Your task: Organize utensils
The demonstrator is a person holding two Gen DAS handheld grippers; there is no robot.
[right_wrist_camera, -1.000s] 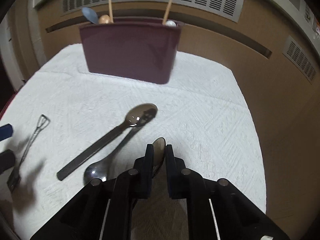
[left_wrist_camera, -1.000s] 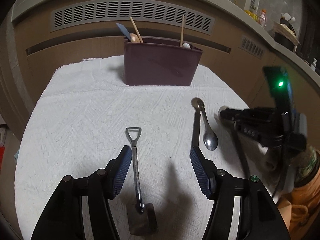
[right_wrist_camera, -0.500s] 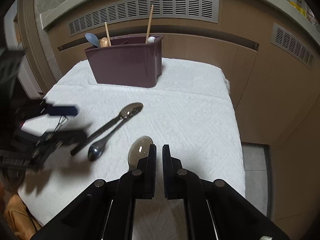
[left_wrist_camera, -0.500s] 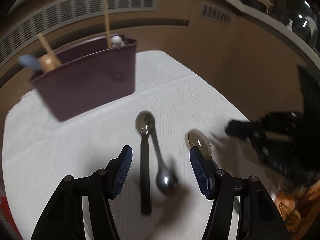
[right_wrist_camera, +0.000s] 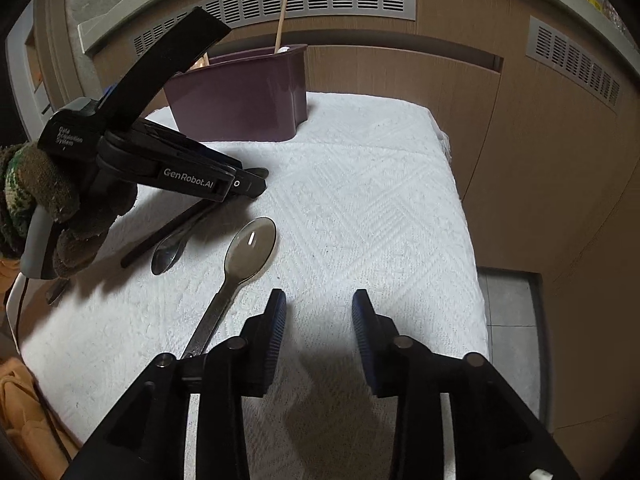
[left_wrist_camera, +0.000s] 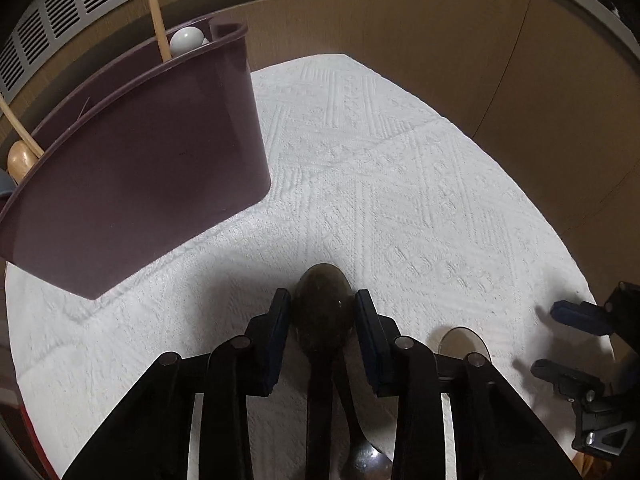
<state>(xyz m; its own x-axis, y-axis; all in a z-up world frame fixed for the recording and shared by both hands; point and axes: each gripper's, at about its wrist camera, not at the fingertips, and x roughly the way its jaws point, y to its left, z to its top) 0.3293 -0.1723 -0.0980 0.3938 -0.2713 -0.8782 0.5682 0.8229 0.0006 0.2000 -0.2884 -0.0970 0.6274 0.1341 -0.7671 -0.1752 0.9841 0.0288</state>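
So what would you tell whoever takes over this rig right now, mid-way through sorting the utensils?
Left gripper: jaws closing around the bowl of the dark spoon, which lies on the white cloth; whether the pads press on it yet is unclear.
Right gripper: jaws opening, nothing between them; the translucent spoon lies on the cloth just left of it.
A steel spoon lies crossed with the dark spoon.
Done: a few utensils stand in the purple caddy.
Left: all three loose spoons need to go into the caddy, probably the dark one first.
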